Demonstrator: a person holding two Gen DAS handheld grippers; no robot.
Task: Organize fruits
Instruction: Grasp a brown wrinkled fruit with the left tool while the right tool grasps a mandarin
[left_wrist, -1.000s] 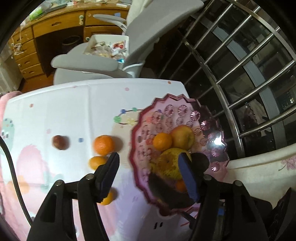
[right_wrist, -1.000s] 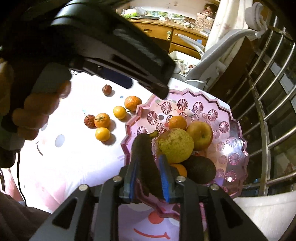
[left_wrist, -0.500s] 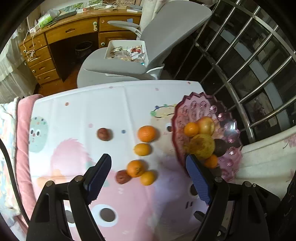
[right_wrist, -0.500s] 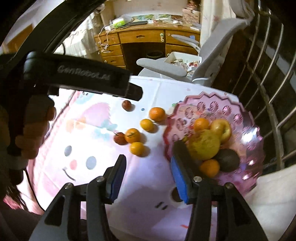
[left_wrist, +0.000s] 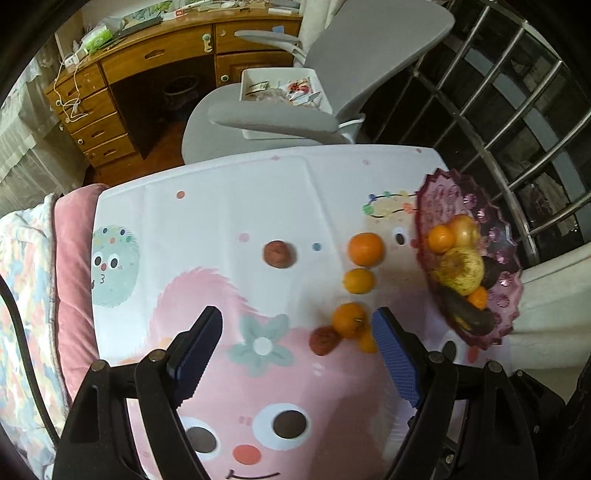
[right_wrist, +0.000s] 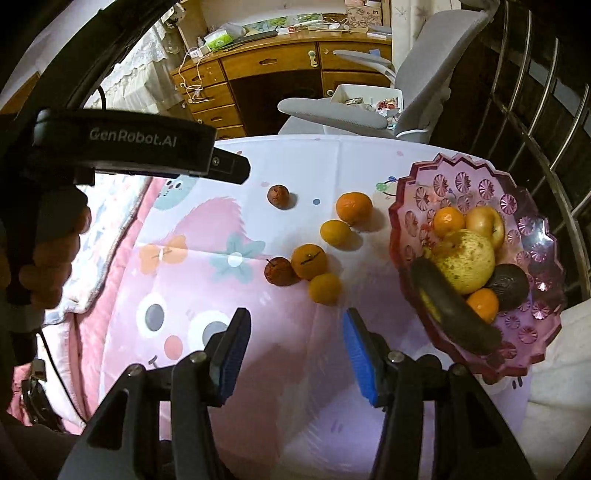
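Both grippers hang empty above the tabletop's near edge. The left gripper (left_wrist: 297, 347) has its jaws spread wide with nothing between them; the right gripper (right_wrist: 293, 343) stands partly open, also holding nothing. By the look of it the step in hand is going after another loose fruit, with the bowl partly filled.

Just beyond the fingers lies a cluster: a dark red fruit (right_wrist: 279, 271) touching a stemmed orange (right_wrist: 308, 261), and a smaller orange (right_wrist: 325, 289) just beside that. Past them sit a yellow-orange fruit (right_wrist: 335, 232) and a larger orange (right_wrist: 353, 208), and farther toward the middle a lone reddish fruit (right_wrist: 278, 196). The next move calls for lowering one gripper over a single fruit of the cluster and closing gently, since round fruit may roll.

At the right edge the pink scalloped bowl (right_wrist: 458, 173) holds a pear, an apple, oranges and dark fruits, possibly an avocado and a very ripe banana.

The tabletop (left_wrist: 221, 206) wears a white and pink cartoon cloth. Beyond its far edge stand a grey office chair (left_wrist: 332, 74) and a wooden desk (left_wrist: 147, 66), with metal bars (left_wrist: 517, 110) to the right.
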